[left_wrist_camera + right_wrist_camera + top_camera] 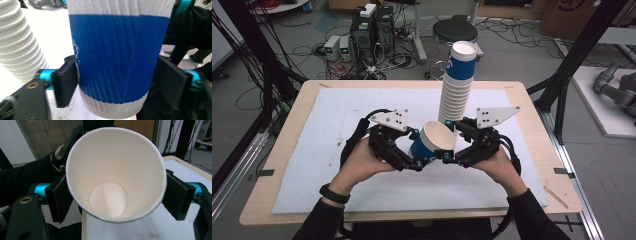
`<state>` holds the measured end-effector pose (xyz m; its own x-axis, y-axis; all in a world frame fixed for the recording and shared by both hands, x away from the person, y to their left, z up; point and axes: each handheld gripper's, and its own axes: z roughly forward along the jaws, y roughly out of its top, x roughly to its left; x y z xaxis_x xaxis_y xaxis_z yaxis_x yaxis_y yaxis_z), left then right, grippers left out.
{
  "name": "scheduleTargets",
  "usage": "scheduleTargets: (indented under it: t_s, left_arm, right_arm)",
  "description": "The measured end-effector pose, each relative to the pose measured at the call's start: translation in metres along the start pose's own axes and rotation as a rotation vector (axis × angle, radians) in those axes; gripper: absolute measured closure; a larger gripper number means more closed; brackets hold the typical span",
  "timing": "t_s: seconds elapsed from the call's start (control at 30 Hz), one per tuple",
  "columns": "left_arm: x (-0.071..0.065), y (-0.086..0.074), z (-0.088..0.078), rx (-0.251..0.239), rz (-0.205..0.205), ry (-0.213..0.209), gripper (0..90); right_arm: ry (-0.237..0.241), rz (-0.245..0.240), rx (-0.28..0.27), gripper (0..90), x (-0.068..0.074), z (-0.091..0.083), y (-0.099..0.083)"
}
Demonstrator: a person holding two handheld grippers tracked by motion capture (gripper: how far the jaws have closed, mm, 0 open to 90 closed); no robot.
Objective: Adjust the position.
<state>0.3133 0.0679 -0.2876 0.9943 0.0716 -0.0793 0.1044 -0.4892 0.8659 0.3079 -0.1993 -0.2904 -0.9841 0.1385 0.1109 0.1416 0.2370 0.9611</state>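
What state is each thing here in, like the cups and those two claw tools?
Loose cup: tilted, empty, held off the table.
Cup stack: standing, leaning slightly.
Left gripper: clamped on the cup's blue wall.
Right gripper: clamped near the cup's rim.

The cup's (117, 62) rim is cut off by the top edge.

A blue and white ribbed paper cup (116, 57) stands upright between the black jaws of the left gripper (116, 86), both pads against its sides near the base. To its left rises a stack of white ribbed cups (18, 42) on the white tabletop (53, 32).
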Motion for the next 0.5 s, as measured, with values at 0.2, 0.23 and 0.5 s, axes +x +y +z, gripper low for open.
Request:
scheduleTargets:
  t_s: [0.2, 0.23, 0.5]
  left_arm:
    - [0.0001, -0.0003, 0.0046, 0.006, -0.003, -0.013, 28.1]
    - [0.0006, -0.0002, 0.0041, 0.004, 0.003, -0.012, 28.2]
    - [0.0025, -0.0004, -0.0036, -0.066, 0.003, -0.017, 28.2]
  right_arm:
    - [0.002, -0.004, 0.011, 20.2, 0.0009, 0.0009, 0.0005]
    - [0.002, -0.007, 0.008, 20.1, 0.0006, 0.001, 0.0005]
    - [0.0, 0.01, -0.045, 18.0, 0.0007, -0.0027, 0.0018]
